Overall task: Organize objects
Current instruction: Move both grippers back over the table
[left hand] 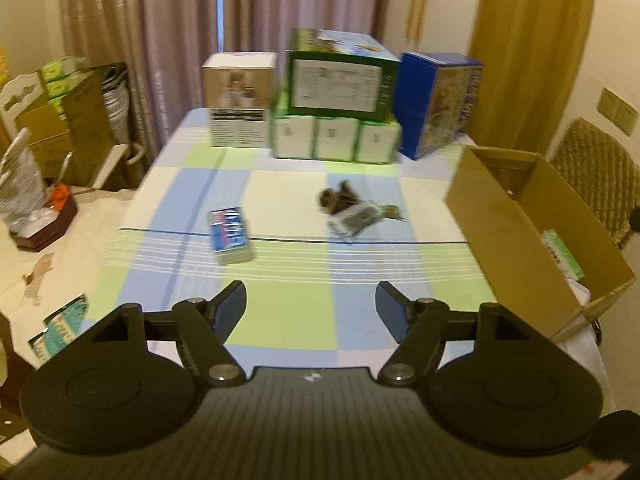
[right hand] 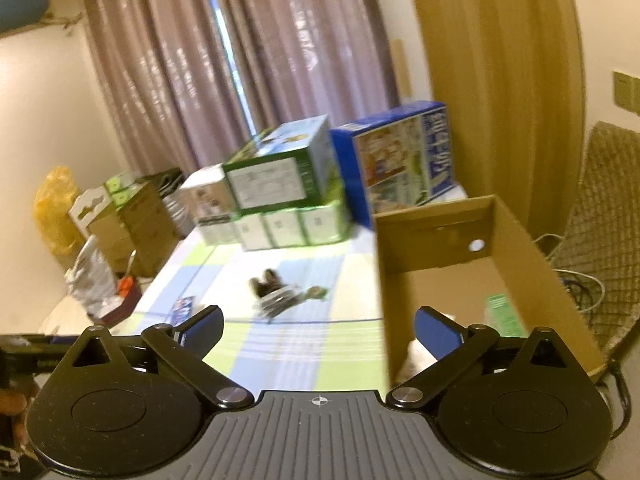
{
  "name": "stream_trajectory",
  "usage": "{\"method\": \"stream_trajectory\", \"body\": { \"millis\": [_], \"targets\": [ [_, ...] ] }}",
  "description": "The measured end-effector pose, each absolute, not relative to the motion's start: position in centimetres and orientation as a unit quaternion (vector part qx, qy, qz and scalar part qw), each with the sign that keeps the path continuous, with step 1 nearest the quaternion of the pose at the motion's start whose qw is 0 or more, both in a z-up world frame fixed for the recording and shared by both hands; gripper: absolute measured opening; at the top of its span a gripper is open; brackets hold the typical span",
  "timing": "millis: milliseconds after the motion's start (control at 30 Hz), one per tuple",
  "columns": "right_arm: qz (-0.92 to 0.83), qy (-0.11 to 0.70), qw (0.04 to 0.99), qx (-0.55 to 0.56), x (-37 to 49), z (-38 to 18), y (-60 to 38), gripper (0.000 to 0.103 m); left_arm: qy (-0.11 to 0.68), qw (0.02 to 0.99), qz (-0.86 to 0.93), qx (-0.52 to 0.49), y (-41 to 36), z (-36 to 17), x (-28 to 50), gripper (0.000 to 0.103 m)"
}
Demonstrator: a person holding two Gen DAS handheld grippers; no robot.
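Observation:
A small blue box (left hand: 231,235) lies on the checked tablecloth (left hand: 280,184), left of centre. A dark crumpled bundle with a packet (left hand: 352,210) lies farther right. My left gripper (left hand: 311,308) hovers open above the near part of the table, empty. An open cardboard box (left hand: 520,236) stands at the right edge, with a green-and-white packet (left hand: 562,254) inside. In the right wrist view my right gripper (right hand: 318,334) is open and empty over the box's left wall (right hand: 383,300). The bundle (right hand: 276,290) and the blue box (right hand: 183,307) lie beyond it.
Stacked cartons (left hand: 340,100) and a blue carton (left hand: 438,102) line the far table edge before curtains. A side table at left holds a foil bag (left hand: 20,184); a card (left hand: 60,328) lies near it. A wicker chair (right hand: 600,240) stands right of the cardboard box.

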State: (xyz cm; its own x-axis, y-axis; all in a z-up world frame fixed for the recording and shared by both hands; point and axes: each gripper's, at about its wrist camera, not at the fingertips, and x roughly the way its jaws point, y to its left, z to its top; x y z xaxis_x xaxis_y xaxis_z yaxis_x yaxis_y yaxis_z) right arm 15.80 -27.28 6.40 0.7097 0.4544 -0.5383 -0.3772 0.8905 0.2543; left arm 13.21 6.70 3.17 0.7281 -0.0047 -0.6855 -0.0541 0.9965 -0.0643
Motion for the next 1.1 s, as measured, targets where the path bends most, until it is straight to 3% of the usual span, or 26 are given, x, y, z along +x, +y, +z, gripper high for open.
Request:
{"method": "stream_trajectory", "body": {
  "millis": [533,1100],
  "targets": [
    [0.256,0.335,0.905,0.048,15.4,2.8,-18.2,0.101,0.364,0.927,0.073,-0.051,14.8,2.2,12.9,0.075],
    [0.236,0.359,0.901,0.055,25.9,-7.5,-12.6,0.1,0.39,0.916,0.081,-0.052,16.0,-7.1,23.1,0.077]
  ]
}}
